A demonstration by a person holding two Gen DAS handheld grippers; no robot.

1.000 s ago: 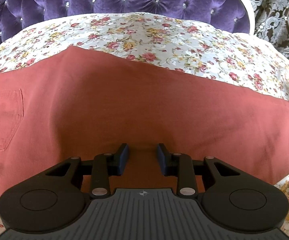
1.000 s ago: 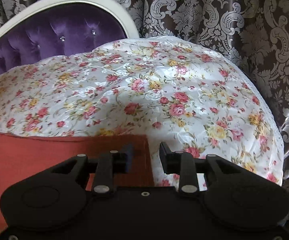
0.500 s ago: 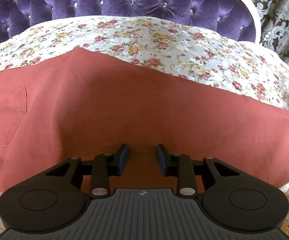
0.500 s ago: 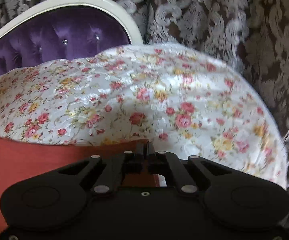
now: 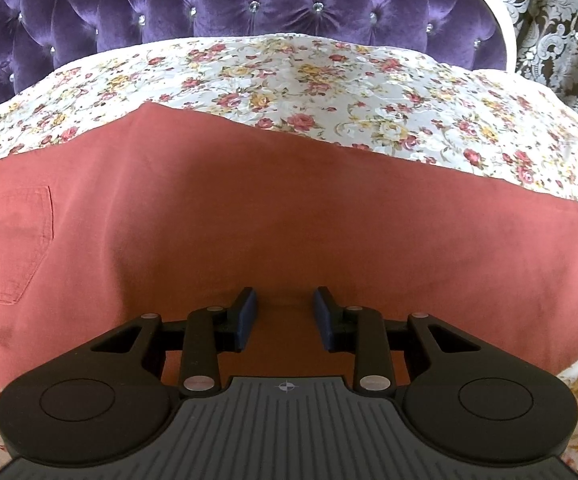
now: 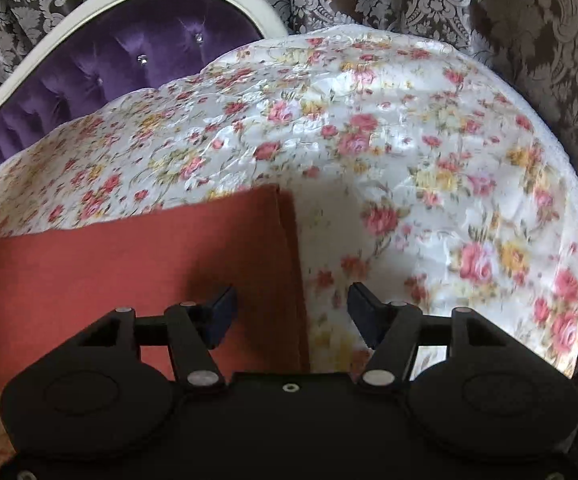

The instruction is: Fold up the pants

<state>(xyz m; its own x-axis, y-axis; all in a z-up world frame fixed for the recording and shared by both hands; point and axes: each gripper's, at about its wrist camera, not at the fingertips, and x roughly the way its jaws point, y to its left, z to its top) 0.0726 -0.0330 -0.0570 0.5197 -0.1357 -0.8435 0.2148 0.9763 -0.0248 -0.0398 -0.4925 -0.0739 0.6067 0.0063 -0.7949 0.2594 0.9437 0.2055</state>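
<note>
Rust-red pants lie flat across the floral bedspread, with a back pocket at the left. My left gripper is open and empty, low over the pants' near middle. In the right wrist view the leg end of the pants lies flat, its hem edge running between the fingers. My right gripper is open and empty, straddling that hem edge just above the cloth.
The floral bedspread covers the bed beyond the pants and also shows in the right wrist view. A purple tufted headboard with white frame stands behind. Patterned curtains hang at the right, past the bed's edge.
My right gripper shut on the hem edge half a second ago, then opened wide; more of the leg end now shows. My left gripper stayed open and drew back slightly.
</note>
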